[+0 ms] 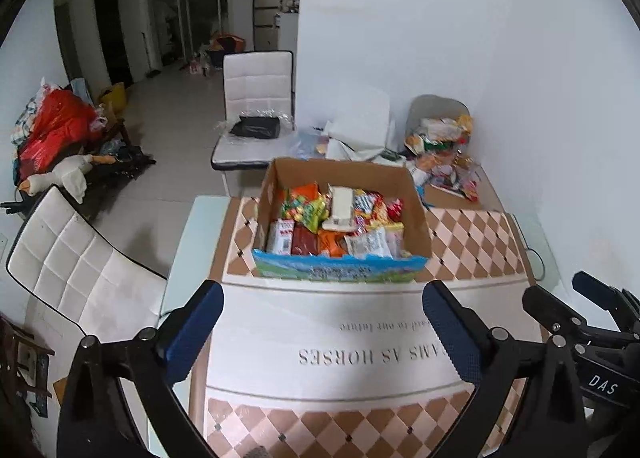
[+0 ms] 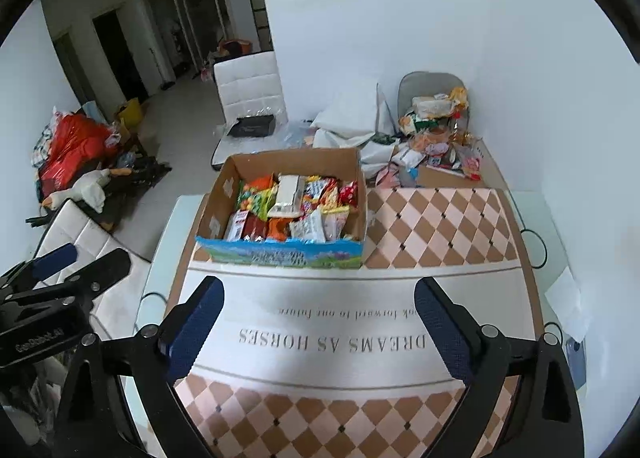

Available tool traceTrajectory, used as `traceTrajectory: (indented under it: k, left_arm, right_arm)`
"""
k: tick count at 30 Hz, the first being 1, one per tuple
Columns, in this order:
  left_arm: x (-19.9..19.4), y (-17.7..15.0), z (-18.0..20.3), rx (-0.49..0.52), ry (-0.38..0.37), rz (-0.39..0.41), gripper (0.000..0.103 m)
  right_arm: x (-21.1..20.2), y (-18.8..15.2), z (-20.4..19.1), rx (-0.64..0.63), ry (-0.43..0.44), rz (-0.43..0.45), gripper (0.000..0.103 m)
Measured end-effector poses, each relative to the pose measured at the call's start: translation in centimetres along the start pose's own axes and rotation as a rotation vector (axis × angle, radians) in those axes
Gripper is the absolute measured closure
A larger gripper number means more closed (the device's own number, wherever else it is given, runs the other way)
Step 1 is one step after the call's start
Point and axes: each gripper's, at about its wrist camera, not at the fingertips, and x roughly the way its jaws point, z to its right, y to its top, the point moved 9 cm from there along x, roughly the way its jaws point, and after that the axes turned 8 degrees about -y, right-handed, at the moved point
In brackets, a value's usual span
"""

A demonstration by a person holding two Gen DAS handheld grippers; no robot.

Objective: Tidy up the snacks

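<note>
A cardboard box [image 1: 416, 214] with a blue printed front stands on the table's mat, full of colourful snack packs [image 1: 336, 222]. It also shows in the right wrist view [image 2: 218, 198], with the snack packs [image 2: 292, 206] inside. My left gripper [image 1: 322, 330] is open and empty, held above the mat short of the box. My right gripper [image 2: 318, 322] is open and empty, beside the left one. A loose pile of snack packs [image 1: 444, 146] lies at the table's far right corner, also in the right wrist view [image 2: 440, 130].
The table carries a checkered mat [image 2: 440, 226] with printed words. White chairs stand at the left [image 1: 80, 270] and behind the table [image 1: 256, 98]. A white wall is at the right. Bags and clutter [image 1: 60, 126] lie on the floor at far left. A black cable [image 2: 534, 250] runs at the table's right edge.
</note>
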Motion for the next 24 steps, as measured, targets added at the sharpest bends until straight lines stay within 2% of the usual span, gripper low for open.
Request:
traceTrajectory:
  k: [10,24]
  left_arm:
    - [1.1,2.1,-0.5,0.035,0.063,0.047,0.001]
    - [1.2,2.8,0.3,0.049,0.077,0.061,0.001]
  right_arm:
    - [3.2,2.9,0.1,0.018,-0.039,0.03,0.003]
    - [3.2,4.4,0.3,0.02,-0.055,0.059,0.003]
